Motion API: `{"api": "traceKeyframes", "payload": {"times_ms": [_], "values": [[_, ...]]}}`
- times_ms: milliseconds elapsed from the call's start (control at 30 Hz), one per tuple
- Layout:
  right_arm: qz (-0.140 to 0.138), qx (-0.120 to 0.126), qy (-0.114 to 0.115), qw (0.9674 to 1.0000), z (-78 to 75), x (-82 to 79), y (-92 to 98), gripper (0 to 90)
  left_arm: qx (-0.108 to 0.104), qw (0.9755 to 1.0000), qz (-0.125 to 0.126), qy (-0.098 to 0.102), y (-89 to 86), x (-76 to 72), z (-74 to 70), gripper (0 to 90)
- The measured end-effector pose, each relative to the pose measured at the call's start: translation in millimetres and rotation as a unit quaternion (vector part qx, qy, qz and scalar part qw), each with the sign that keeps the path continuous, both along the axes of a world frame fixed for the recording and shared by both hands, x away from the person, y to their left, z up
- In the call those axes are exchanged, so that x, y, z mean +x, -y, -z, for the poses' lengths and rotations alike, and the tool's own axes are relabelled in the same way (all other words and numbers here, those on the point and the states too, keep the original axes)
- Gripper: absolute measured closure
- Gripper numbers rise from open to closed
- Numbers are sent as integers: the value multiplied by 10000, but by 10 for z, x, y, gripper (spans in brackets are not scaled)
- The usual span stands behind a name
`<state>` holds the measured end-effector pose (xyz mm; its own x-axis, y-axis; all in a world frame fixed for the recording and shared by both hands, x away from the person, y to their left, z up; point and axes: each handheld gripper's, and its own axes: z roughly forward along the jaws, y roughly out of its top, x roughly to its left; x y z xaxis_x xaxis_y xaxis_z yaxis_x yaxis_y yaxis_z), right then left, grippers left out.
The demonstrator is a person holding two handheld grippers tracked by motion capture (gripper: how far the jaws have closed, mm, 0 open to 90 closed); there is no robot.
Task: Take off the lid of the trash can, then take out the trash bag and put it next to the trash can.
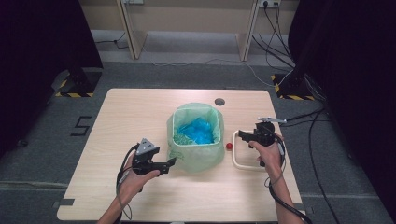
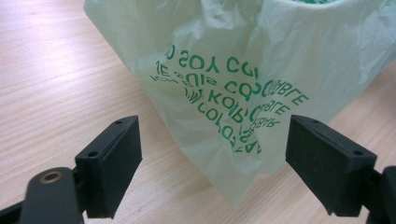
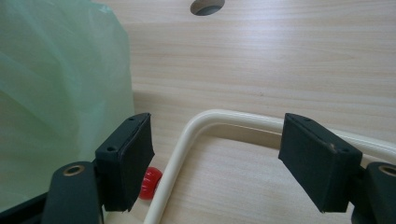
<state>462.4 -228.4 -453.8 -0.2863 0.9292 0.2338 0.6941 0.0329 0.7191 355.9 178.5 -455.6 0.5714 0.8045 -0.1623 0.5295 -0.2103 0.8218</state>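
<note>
Black jaws of the right gripper (image 3: 217, 163) spread wide, empty, above the cream handle (image 3: 187, 140) beside the green bag (image 1: 196, 140); left gripper (image 2: 212, 163) likewise wide, empty, facing the bag. Best to pinch loose film squarely

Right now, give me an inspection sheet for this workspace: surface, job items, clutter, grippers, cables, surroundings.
Surface: light wooden table, bare wood around the items, round cable hole at the far edge.
Job items: bin lined with a pale green bag, green print on the bag side, blue crumpled material inside; cream handle loop lying flat to its right, with a red knob at its end.
Clutter: nothing seen.
Grippers: left gripper open, facing the bag side, not touching; right gripper open above the handle loop, nothing between the pads.
Cables: one trails from each gripper; several black cables on the floor at right.
Surroundings: grey carpet, black curtains both sides, hazard-striped stand bases.
</note>
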Motion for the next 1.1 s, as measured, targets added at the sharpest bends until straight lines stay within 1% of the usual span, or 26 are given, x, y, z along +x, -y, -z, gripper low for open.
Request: {"api": "traceKeyframes", "payload": {"times_ms": [367, 400, 533, 667, 800, 933, 1000, 1100], "values": [[-116, 73, -9, 9999, 22, -31, -58, 260, -27, 10000, -34, -18, -24, 8, 9, 176], [-114, 96, -41, 9999, 27, -34, -60, 260, -27, 10000, -34, -18, -24, 8, 9, 175], [-135, 55, -12, 9999, 42, -40, -53, 260, 14, 10000, -33, -33, -32, 16, 35, 175], [-115, 90, 13, 9999, 25, -53, -49, 260, 38, 10000, 48, -36, 16, -2, 50, 175], [-128, 81, 27, 9999, 5, -68, -63, 260, 46, 10000, 56, -21, 27, -19, 46, 173], [-190, 186, 107, 9996, -51, -59, -76, 260, 20, 10000, 15, 14, 34, 6, 15, 160], [-210, 178, 139, 9995, -72, -58, -88, 259, 16, 10000, 9, 28, 51, 21, -3, 157], [-233, 173, 117, 9995, -75, -49, -95, 260, 10, 10000, 17, 36, 88, 39, -21, 156]]}}
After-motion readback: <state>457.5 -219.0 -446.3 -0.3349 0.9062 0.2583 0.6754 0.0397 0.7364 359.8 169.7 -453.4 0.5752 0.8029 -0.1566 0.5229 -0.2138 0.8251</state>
